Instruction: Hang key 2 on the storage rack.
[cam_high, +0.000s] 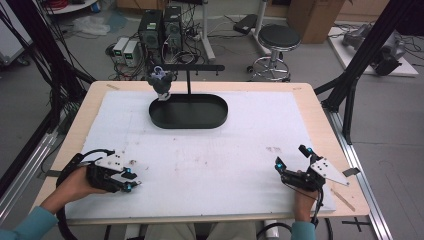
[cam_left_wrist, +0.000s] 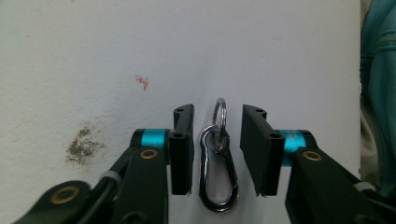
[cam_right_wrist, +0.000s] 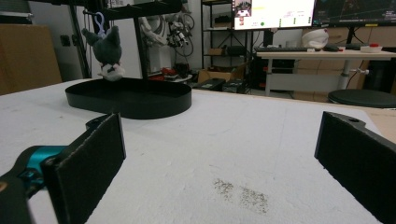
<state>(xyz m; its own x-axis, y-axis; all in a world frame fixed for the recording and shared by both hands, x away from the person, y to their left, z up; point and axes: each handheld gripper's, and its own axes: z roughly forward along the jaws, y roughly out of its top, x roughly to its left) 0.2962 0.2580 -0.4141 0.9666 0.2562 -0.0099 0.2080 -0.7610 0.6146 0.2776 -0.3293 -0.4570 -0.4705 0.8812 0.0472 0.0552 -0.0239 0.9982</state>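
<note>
A silver carabiner (cam_left_wrist: 218, 206) with a key ring (cam_left_wrist: 220, 100) on its end lies flat on the white table cover. My left gripper (cam_left_wrist: 217, 133) is open, and its two black jaws stand either side of the carabiner without touching it. In the high view the left gripper (cam_high: 131, 180) sits low at the table's front left, held in a hand. My right gripper (cam_high: 290, 156) rests at the front right, open wide with nothing between its jaws (cam_right_wrist: 219, 154). A grey plush toy (cam_high: 161, 82) (cam_right_wrist: 106, 51) hangs from a black stand (cam_high: 189, 67) over a black oval tray (cam_high: 220, 116) (cam_right_wrist: 130, 103).
The white cover (cam_high: 215, 150) carries a few faint stains, including a dark speckled patch (cam_left_wrist: 84, 144) and another (cam_right_wrist: 240, 193). A teal sleeve (cam_left_wrist: 378, 93) borders the left gripper view. A stool (cam_high: 278, 40), computers and cables stand beyond the table's far edge.
</note>
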